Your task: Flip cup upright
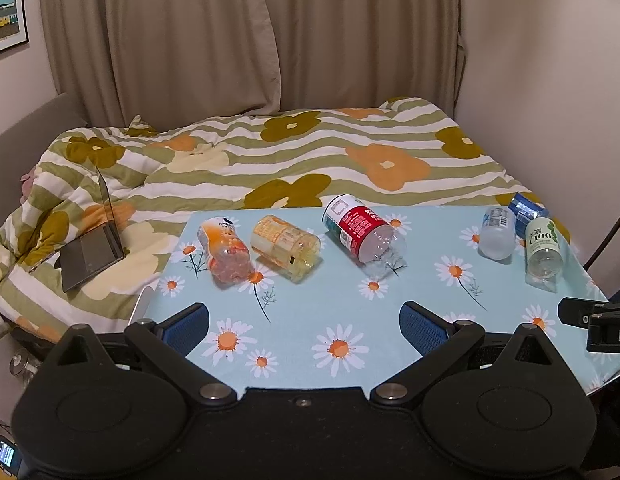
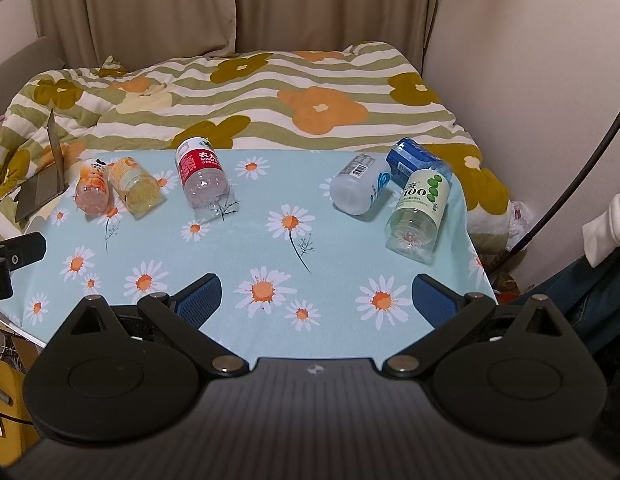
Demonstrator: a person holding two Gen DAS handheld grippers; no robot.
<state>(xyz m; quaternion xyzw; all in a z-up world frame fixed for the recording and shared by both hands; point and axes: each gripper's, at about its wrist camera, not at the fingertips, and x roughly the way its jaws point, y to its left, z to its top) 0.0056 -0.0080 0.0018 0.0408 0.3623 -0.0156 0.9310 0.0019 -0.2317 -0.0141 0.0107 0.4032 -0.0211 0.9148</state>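
Observation:
Several cut bottle cups lie on their sides on the daisy tablecloth (image 1: 350,320) (image 2: 269,248). At the left lie an orange-label cup (image 1: 225,252) (image 2: 91,186) and a yellow cup (image 1: 285,246) (image 2: 135,186). A red-label cup (image 1: 364,232) (image 2: 201,178) lies mid-table. At the right are a white cup (image 1: 497,234) (image 2: 360,188), a blue cup (image 1: 528,210) (image 2: 414,162) and a green-label cup (image 1: 544,250) (image 2: 418,212). My left gripper (image 1: 305,326) and right gripper (image 2: 316,300) hover open over the near table edge, holding nothing.
A bed with a flowered striped quilt (image 1: 289,152) lies behind the table. An open laptop (image 1: 95,240) (image 2: 45,178) rests on the quilt at the left. Curtains hang behind. A person's sleeve (image 2: 606,220) shows at the right, beside a wall.

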